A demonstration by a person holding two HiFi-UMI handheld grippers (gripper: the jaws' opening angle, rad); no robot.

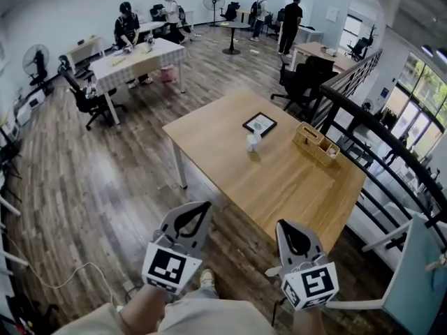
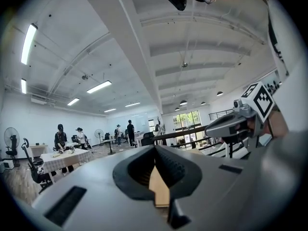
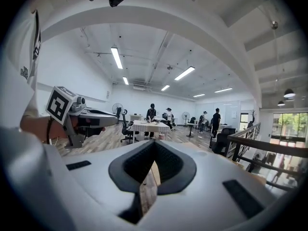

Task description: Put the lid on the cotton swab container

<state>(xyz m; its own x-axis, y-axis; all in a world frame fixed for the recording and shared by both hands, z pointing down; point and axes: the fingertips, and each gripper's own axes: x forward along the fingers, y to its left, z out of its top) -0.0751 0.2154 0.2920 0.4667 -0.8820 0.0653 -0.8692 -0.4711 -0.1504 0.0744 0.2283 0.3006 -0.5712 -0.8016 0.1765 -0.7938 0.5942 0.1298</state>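
The small white cotton swab container (image 1: 253, 142) stands near the middle of the wooden table (image 1: 279, 187), just beside a black frame (image 1: 260, 124). It is too small to tell if its lid is on. A woven basket (image 1: 316, 144) sits by the table's right edge. The left gripper (image 1: 191, 220) and right gripper (image 1: 296, 237) hang over the floor, off the table's near corner, jaws pressed together and empty.

Grey left hand-held gripper (image 1: 199, 212), right hand-held gripper (image 1: 286, 228); black-white marker cubes (image 1: 167, 266).
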